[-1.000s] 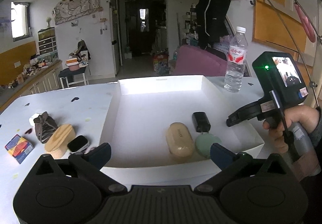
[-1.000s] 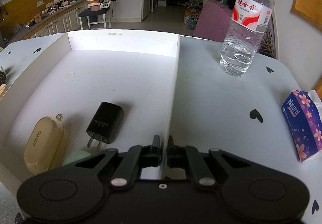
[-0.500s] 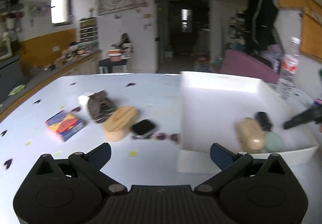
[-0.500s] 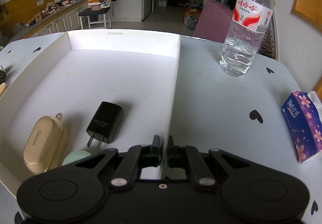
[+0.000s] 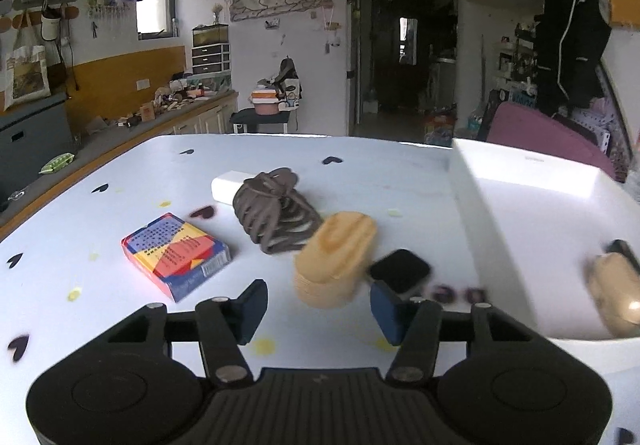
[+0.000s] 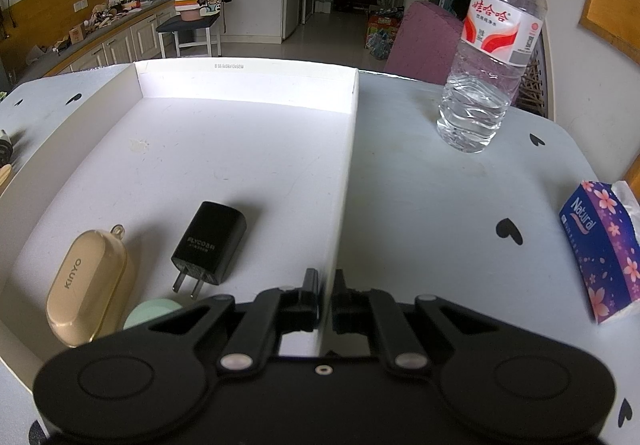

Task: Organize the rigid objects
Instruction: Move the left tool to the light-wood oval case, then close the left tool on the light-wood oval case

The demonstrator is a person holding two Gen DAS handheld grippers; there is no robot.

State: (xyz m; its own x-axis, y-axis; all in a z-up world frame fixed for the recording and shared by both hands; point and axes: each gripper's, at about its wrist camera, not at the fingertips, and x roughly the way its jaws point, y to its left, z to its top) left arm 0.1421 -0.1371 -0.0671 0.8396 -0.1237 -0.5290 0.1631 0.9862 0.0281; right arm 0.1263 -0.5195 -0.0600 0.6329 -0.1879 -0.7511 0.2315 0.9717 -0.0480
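Left gripper (image 5: pixel 316 311) is hovering low over the white table (image 5: pixel 160 173), jaws standing wide apart with nothing between them. Lying just beyond its blue pads (image 5: pixel 252 307), centre of the left wrist frame: a tan oval case (image 5: pixel 336 257) and, touching its right side, a small black square item (image 5: pixel 400 271). A brown claw hair clip (image 5: pixel 272 213) is sitting behind the tan case, partly covering a white block (image 5: pixel 226 187). A colourful card box (image 5: pixel 176 255) is lying left of centre, apart from the rest. White tray (image 5: pixel 480 205) is filling the right side of that frame, blurred. Right gripper (image 6: pixel 327 295) is sitting at the tray's right wall (image 6: pixel 346 181), jaws clamped together on the wall's near end. Inside the tray, lower left of the right wrist frame: a gold Kinyo case (image 6: pixel 86 293), a black charger plug (image 6: pixel 210 243) just beside it, and a pale green round item (image 6: pixel 154 313) partly hidden by the gripper. Water bottle (image 6: pixel 492 53) is standing upright at upper right; tissue pack (image 6: pixel 600 249) is lying at right edge.
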